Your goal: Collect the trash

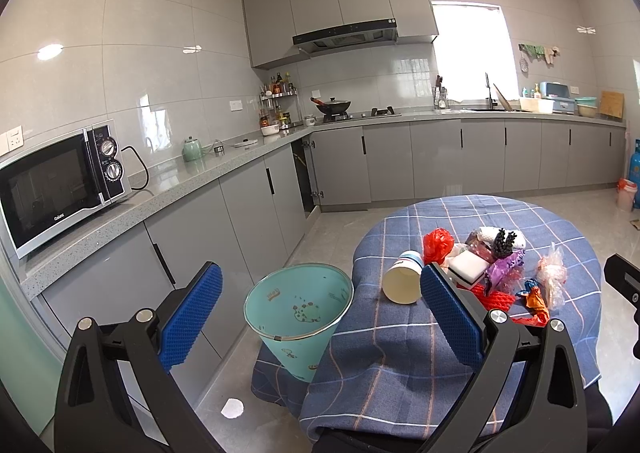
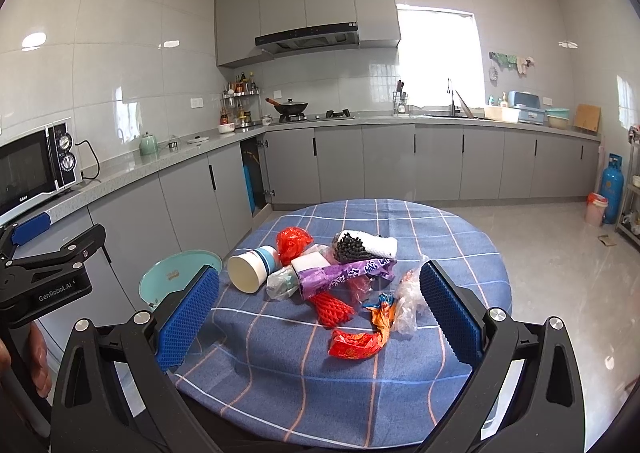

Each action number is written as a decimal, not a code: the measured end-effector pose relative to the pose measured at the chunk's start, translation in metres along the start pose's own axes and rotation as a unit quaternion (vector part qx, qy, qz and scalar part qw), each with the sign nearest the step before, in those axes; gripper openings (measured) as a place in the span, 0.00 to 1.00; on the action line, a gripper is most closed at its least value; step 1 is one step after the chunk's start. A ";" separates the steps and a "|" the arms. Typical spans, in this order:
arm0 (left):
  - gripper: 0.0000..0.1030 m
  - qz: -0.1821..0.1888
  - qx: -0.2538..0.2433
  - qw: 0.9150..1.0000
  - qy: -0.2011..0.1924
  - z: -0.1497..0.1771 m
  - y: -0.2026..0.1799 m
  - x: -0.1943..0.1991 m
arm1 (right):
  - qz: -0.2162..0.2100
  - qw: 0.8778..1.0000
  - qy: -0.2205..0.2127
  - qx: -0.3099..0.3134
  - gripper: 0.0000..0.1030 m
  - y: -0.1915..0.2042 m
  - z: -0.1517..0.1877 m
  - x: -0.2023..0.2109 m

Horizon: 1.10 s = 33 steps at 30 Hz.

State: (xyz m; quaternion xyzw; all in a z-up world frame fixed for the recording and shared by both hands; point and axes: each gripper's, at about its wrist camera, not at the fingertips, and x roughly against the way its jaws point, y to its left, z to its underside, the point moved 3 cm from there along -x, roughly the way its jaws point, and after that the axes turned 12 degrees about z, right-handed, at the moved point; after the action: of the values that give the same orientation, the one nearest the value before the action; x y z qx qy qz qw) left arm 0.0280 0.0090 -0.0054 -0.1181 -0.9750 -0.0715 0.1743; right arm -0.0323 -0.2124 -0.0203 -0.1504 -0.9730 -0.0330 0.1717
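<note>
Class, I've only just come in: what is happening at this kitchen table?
A person holds a two-finger gripper in each hand over a round table with a blue checked cloth. A heap of trash lies on it: a tipped paper cup, a red plastic bag, a purple wrapper, red foam netting and more. Both the left gripper and the right gripper are open and hold nothing. A teal bin stands beside the table, seemingly empty. Nothing appears to be collected yet.

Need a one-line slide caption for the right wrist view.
Open right gripper above a pile of trash on the checked tablecloth, teal bin beside the table.
</note>
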 end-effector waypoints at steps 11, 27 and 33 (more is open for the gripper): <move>0.95 -0.001 0.000 1.000 0.000 0.000 0.000 0.000 | 0.002 1.000 -0.001 -0.004 0.96 -0.002 0.000 -0.002; 0.95 0.007 -0.004 1.000 0.009 0.004 0.000 -0.005 | 0.011 1.000 0.008 -0.012 0.96 -0.013 0.002 -0.017; 0.95 0.010 -0.020 0.999 0.028 0.020 -0.002 -0.038 | 0.055 0.998 0.010 -0.009 0.96 -0.034 0.007 -0.050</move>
State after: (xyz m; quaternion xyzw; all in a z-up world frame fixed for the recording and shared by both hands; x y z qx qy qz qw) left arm 0.0558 0.0029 -0.0375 -0.1289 -0.9669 -0.0925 0.1999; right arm 0.0003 -0.2585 -0.0444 -0.2046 -0.9613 -0.0335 0.1816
